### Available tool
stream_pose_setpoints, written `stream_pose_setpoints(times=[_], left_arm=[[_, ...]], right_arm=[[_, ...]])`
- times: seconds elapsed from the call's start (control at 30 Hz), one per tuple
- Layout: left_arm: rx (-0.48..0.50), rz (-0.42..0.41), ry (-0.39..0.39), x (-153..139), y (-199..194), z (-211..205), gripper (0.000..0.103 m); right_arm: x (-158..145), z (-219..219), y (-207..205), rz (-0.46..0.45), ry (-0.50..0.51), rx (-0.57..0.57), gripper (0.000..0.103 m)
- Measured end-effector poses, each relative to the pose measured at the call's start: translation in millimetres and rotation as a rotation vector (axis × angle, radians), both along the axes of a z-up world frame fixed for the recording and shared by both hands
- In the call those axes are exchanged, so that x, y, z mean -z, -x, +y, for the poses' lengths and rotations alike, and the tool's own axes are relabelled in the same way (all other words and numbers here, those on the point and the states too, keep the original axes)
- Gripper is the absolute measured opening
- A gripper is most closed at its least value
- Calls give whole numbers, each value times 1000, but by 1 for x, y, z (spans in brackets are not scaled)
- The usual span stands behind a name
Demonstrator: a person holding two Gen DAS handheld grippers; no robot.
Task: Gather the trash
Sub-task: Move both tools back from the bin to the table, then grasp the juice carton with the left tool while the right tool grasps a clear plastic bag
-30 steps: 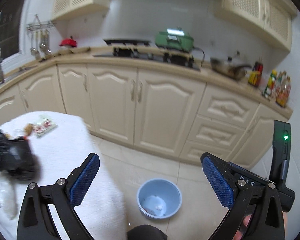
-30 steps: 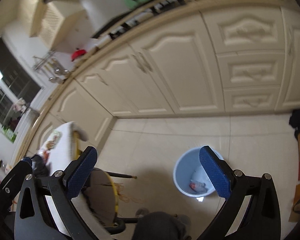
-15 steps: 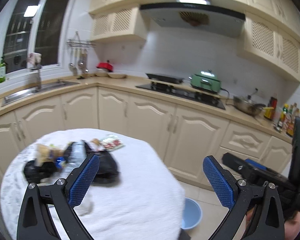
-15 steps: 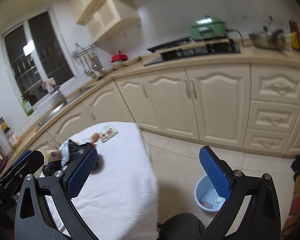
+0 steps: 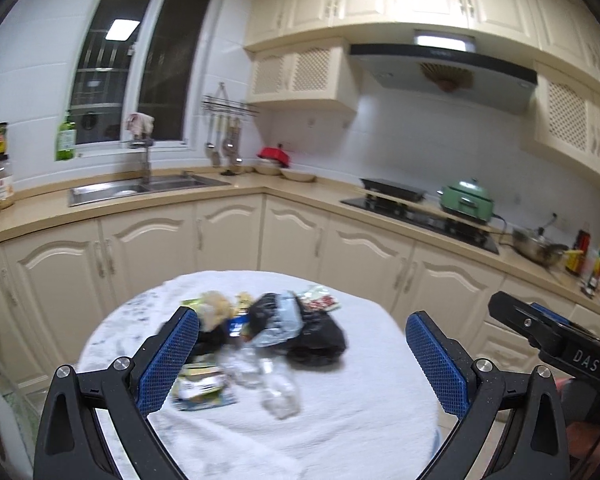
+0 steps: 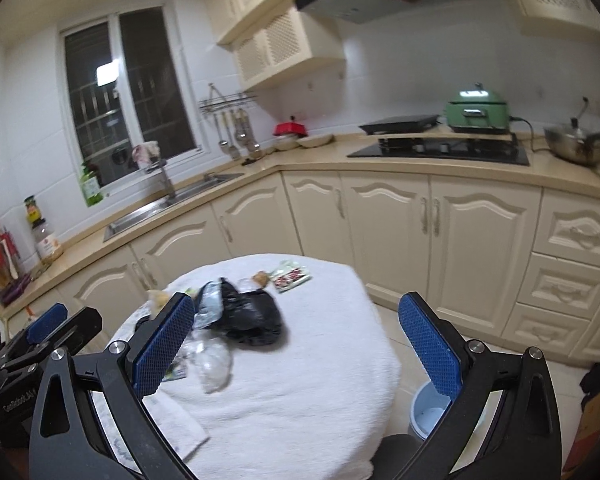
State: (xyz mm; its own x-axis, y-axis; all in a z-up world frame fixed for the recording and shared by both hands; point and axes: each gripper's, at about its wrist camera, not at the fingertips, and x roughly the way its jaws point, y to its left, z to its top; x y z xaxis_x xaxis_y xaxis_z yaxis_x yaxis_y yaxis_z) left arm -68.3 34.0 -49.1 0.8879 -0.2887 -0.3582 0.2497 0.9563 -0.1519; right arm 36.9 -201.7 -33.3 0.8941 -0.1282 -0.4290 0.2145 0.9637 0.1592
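Note:
A pile of trash lies on a round table under a white cloth [image 5: 360, 408] [image 6: 320, 392]. It holds a black plastic bag [image 5: 316, 338] [image 6: 252, 316], a clear crumpled bottle [image 5: 272, 384] [image 6: 214, 364], a red-and-white snack packet [image 5: 320, 300] [image 6: 290, 276] and flat green wrappers [image 5: 202, 386]. My left gripper [image 5: 300, 364] is open and empty above the near side of the pile. My right gripper [image 6: 296, 348] is open and empty over the table's right half. A light blue bin [image 6: 430, 414] stands on the floor to the table's right.
Cream kitchen cabinets [image 5: 292, 240] and a beige counter run behind the table, with a sink [image 5: 140, 188], a hob and a green appliance [image 5: 466, 200]. The right gripper's body [image 5: 560, 344] shows at the right edge of the left wrist view.
Both views have swung up and left from the floor and blue bin to the table. The trash pile now sits between both grippers' fingers. Both stay open.

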Motion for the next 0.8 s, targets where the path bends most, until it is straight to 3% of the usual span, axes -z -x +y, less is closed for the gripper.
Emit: stream_pose_setpoints(times=[0.33,0.6,0.8], left_arm=[[-126,40,-24,18,11,35,102],[-141,163,-59,46,-42,28,102],[-122,269,-112,74,-109,5,102]], right_arm=[[22,53,-28,53,42,-111,103],[62,66,-66,164,43,-152,103],[100,70,-98,264,26,-180,103]])
